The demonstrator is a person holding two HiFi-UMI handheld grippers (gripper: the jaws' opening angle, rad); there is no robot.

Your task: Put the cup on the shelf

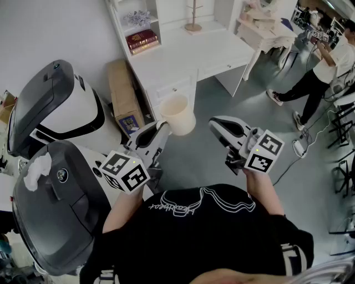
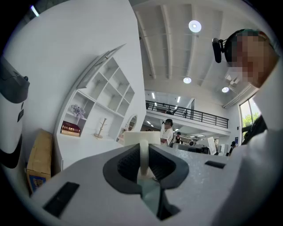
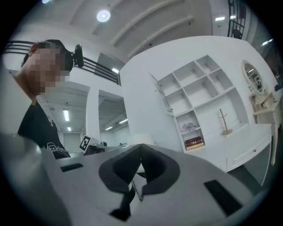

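Observation:
In the head view a cream cup [image 1: 178,113] hangs in the air over the grey floor, upright, in front of the white desk [image 1: 188,52]. My left gripper [image 1: 165,126] is shut on the cup's handle; in the left gripper view the handle [image 2: 143,155] runs upright between the dark pads, with the cup body [image 2: 141,137] beyond them. My right gripper [image 1: 213,123] floats just right of the cup, shut with nothing in it; its tips meet in the right gripper view [image 3: 140,146]. The white shelf unit [image 2: 106,88] stands on the desk's left end.
Red books [image 1: 142,40] and a small flower pot [image 1: 135,18] sit in the shelf's lower cells. A wooden cup tree [image 1: 194,16] stands on the desk. A cardboard box [image 1: 123,94] leans beside it. Big black-and-white machines [image 1: 55,116] crowd my left. A person [image 1: 327,61] stands far right.

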